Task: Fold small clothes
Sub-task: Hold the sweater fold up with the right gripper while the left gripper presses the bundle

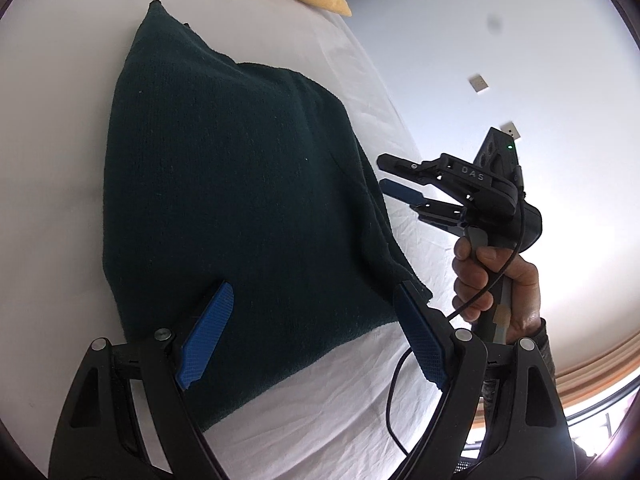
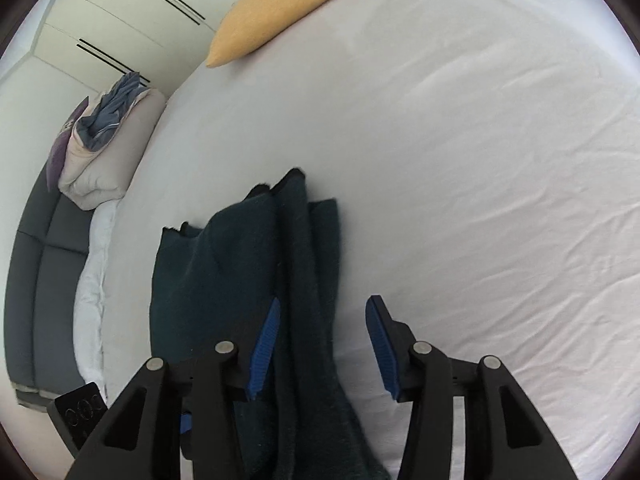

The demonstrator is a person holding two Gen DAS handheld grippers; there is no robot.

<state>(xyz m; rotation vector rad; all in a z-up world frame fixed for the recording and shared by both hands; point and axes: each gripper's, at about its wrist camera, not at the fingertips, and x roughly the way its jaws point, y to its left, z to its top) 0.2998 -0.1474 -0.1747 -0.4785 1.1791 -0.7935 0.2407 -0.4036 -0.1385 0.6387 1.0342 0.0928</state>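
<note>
A dark green sweater (image 1: 224, 200) is seen lying folded on the white bed (image 1: 60, 160), with a yellow pillow (image 2: 276, 8) further up the sheet. The left gripper (image 1: 316, 336) is held above the sweater's near edge with its blue pads (image 1: 208, 336) spread wide; nothing is pinched between them. The right gripper (image 2: 324, 348) is held over the sweater's right side, its jaws parted and no cloth clamped. In the left wrist view it is seen beside the sweater, gripped by a hand (image 1: 496, 288). Bundled bedding (image 2: 104, 140) is piled at the bed's left edge.
</note>
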